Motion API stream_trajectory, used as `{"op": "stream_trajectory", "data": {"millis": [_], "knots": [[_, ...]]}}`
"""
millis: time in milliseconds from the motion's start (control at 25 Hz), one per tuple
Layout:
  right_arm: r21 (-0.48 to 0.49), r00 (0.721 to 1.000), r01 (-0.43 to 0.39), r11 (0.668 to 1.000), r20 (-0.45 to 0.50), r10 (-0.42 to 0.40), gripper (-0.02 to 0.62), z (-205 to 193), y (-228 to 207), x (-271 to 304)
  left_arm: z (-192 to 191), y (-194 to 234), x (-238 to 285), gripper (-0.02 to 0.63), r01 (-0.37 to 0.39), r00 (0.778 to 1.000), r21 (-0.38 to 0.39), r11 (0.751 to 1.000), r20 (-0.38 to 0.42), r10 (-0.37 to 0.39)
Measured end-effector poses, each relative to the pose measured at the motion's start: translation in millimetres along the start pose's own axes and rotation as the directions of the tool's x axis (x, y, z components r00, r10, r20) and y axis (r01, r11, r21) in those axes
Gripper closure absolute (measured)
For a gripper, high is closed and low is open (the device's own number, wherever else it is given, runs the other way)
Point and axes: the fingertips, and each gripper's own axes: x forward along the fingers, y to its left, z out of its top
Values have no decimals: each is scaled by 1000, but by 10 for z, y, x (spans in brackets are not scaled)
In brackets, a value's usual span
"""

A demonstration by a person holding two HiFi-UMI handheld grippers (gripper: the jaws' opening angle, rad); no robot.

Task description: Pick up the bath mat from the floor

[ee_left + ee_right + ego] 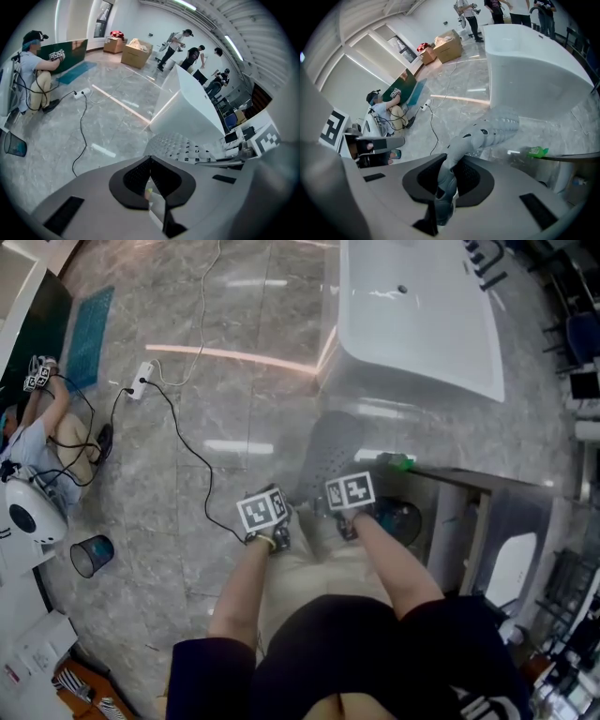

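Grey bath mat [330,457] hangs from left gripper [149,180] and right gripper [447,180].

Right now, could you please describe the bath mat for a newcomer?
Find the white bathtub. In front of it, the left tongs and right tongs hold up the bath mat, a grey sheet. Only it is covered in bumps and holes.
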Motion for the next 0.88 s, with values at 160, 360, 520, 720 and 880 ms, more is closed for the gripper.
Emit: {"op": "stream_trajectory", "data": {"millis": [160, 360, 520, 720, 880], "knots": [[-6, 999, -27, 1000, 17, 27, 545, -16, 105, -171, -61, -104, -180, 606, 6, 1000, 19, 1000, 10, -6], [-15, 998, -48, 999, 36, 49, 545, -27, 179, -368, -62, -210, -376, 606, 23, 999, 28, 999, 27, -24], [-11, 997, -55, 998, 50, 55, 545, -53, 199, -514, -61, -271, -488, 606, 16, 999, 61, 998, 45, -19], [-19, 995, -70, 997, 66, 71, 545, -79, 232, -677, -81, -390, -598, 606, 14, 998, 98, 995, 53, -20], [-35, 992, -85, 996, 90, 88, 545, -30, 297, -750, -39, -466, -644, 606, 23, 998, 114, 993, 62, -30]]}}
